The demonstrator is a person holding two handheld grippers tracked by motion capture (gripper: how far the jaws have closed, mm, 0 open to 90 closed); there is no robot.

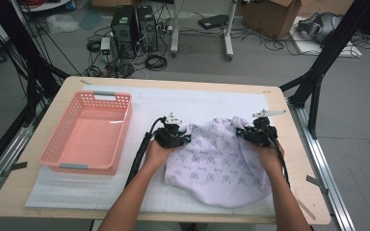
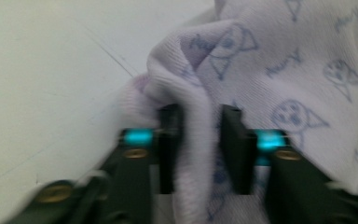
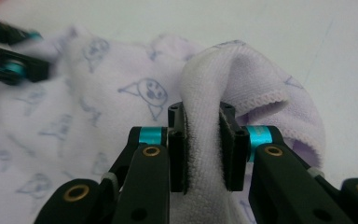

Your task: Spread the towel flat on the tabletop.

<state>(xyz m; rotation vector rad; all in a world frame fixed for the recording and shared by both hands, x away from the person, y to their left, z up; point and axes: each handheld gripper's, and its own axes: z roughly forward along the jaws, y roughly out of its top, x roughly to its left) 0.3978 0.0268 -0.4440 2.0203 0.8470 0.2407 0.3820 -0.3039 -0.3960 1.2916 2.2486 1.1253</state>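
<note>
- High view puts my lavender towel (image 1: 219,161) at bench (image 1: 289,144) centre, toward four o'clock.
- My left tongs (image 2: 199,122) pinch a fold of its far-left corner.
- My right tongs (image 3: 201,112) grip a thick fold at the far-right corner.
- I judge the blurred left hold shallow; a sharp lift could pull that corner free.
- I see nothing inside the pink basket (image 1: 87,132) at nine o'clock.
</note>
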